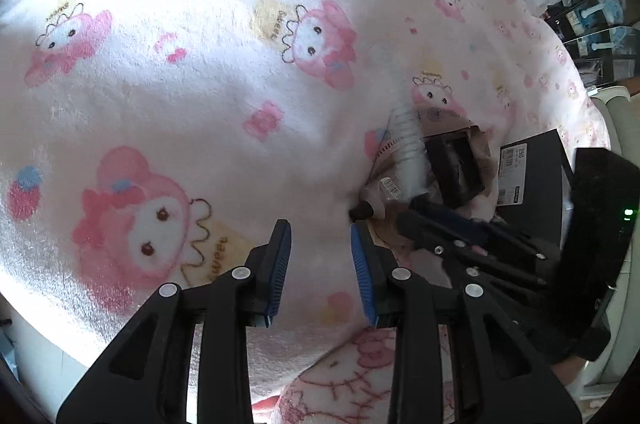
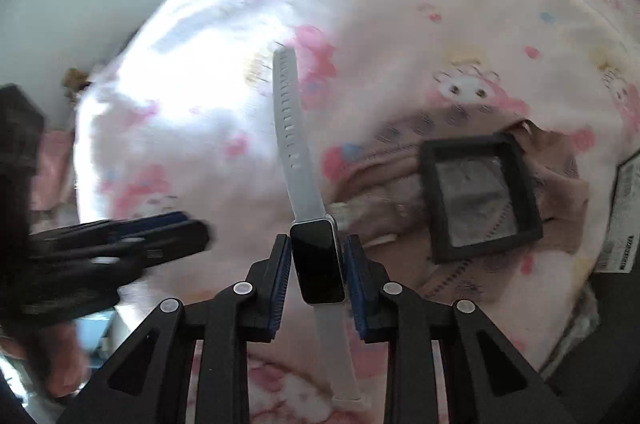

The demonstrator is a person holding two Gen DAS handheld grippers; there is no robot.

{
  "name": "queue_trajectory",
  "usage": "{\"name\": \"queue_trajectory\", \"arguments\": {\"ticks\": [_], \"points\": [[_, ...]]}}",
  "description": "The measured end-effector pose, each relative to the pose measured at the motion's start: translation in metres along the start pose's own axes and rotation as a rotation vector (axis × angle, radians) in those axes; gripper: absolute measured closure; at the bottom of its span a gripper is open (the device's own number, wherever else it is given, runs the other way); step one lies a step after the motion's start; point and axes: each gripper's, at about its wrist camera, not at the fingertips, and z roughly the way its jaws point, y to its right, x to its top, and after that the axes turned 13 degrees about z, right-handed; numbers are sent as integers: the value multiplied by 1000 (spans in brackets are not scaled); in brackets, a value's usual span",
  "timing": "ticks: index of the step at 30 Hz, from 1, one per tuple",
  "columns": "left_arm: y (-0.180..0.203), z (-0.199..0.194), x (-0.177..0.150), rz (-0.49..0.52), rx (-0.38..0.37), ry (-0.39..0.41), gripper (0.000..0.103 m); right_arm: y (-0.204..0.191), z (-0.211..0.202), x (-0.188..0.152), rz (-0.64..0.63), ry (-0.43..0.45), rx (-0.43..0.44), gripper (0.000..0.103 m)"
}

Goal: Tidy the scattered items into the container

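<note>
A smart band with a black screen [image 2: 318,260] and a pale grey strap [image 2: 286,111] lies lengthwise between the fingers of my right gripper [image 2: 318,244], whose blue pads sit against the sides of its body. In the left wrist view the strap [image 1: 404,143] sticks out beyond the right gripper [image 1: 416,214]. My left gripper [image 1: 320,244] hovers open over the pink cartoon blanket [image 1: 180,83] with nothing between its fingers. It shows blurred at the left of the right wrist view [image 2: 200,228]. A dark box with a white label [image 1: 532,175] stands at the right.
A black square frame with a grey insert [image 2: 480,191] rests on a brownish plastic pouch [image 2: 384,183] beside the band. A small black-tipped item [image 1: 362,212] lies near the pouch. The box's label [image 2: 624,207] shows at the right edge. A hand [image 2: 60,364] holds the left gripper.
</note>
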Motion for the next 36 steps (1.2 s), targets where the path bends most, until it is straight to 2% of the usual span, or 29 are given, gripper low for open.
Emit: {"name": "queue_trajectory", "arguments": {"ticks": [1, 4, 5, 6, 8, 10, 13, 15, 16, 18, 20, 22, 24, 26, 27, 30, 35, 36], "points": [[0, 2, 0, 5, -11, -4, 72, 3, 2, 0, 16, -16, 20, 80], [-2, 11, 1, -35, -131, -14, 72, 12, 0, -2, 76, -44, 118, 80], [-2, 14, 3, -45, -143, -15, 72, 14, -2, -3, 89, -52, 152, 80], [0, 18, 4, -44, -118, -22, 73, 16, -2, -5, 101, -58, 164, 80], [4, 23, 8, -27, -96, -27, 74, 20, -5, -8, 90, -35, 55, 80], [5, 27, 12, -29, -133, -29, 74, 19, -9, -7, 53, 18, -55, 79], [8, 34, 22, -23, -178, -35, 74, 29, -5, -10, 90, -28, -22, 79], [10, 43, 30, -24, -215, -46, 73, 30, -1, -10, 89, -32, -31, 80], [11, 47, 34, -22, -214, -55, 73, 30, 1, -6, 91, -36, -42, 79], [16, 56, 41, 0, -176, -73, 73, 31, 10, -2, 116, -73, -10, 79], [15, 62, 42, -5, -140, -102, 73, 30, 18, -1, 127, -141, 70, 79], [9, 65, 38, -22, -151, -115, 73, 29, 15, -3, 131, -153, 123, 79], [2, 67, 29, -31, -124, -124, 74, 27, 11, -4, 107, -127, 70, 79], [-5, 67, 23, -54, -151, -117, 74, 28, 9, -6, 91, -106, 12, 79], [-7, 67, 21, -67, -167, -110, 75, 30, 8, -7, 100, -110, 14, 79], [-7, 67, 21, -73, -194, -109, 75, 35, 13, -8, 143, -154, 100, 78], [4, 64, 22, -77, -298, -120, 75, 24, 30, -5, 94, -221, 101, 77], [8, 61, 22, -69, -297, -117, 75, 23, 31, -4, 96, -222, 95, 77]]}}
